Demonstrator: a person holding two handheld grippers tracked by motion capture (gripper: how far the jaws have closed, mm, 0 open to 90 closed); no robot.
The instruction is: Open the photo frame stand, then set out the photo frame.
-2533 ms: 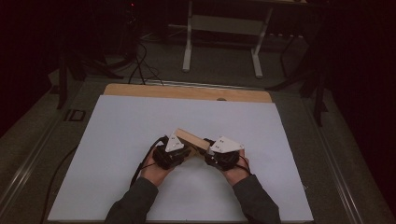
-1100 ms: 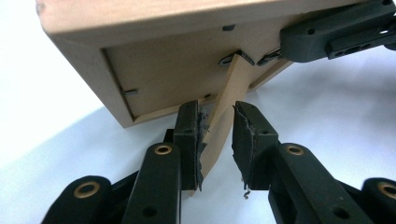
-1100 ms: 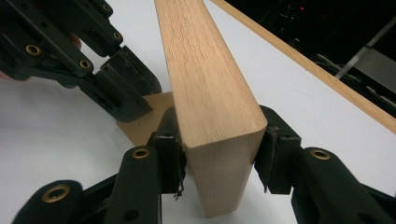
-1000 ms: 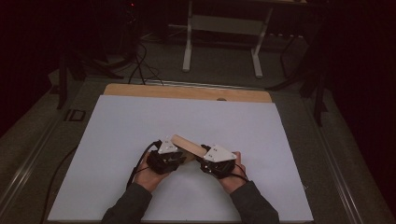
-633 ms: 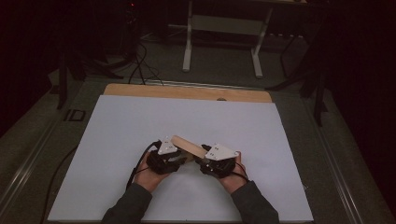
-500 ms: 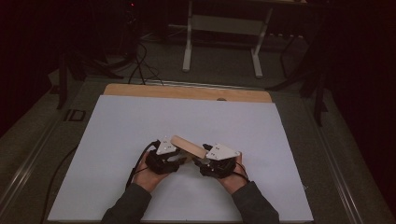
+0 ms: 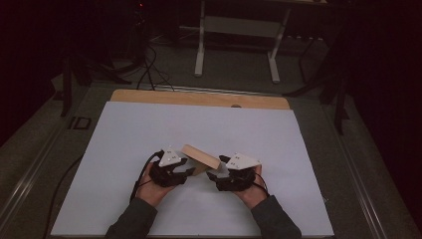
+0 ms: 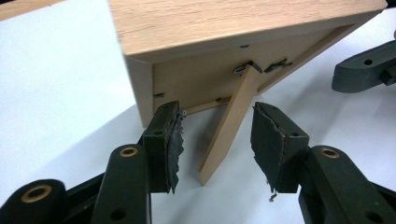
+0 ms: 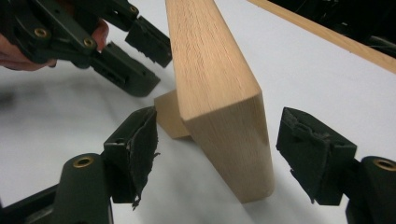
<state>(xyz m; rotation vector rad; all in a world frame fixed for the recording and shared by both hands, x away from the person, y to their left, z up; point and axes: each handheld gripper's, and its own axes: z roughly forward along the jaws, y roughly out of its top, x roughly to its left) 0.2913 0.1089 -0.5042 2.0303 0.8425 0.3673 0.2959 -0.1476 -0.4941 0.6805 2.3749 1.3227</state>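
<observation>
Wooden picture frame (image 7: 201, 157) of pale, light-grained wood stands tilted on the white tabletop (image 7: 124, 139) near its front edge, propped on a slim fold-out back leg (image 8: 229, 126). Left hand-held gripper (image 8: 215, 135) sits open, its jaws either side of that leg without touching; right hand-held gripper (image 9: 215, 149) is open too, jaws flanking the frame's thick rounded end.
</observation>
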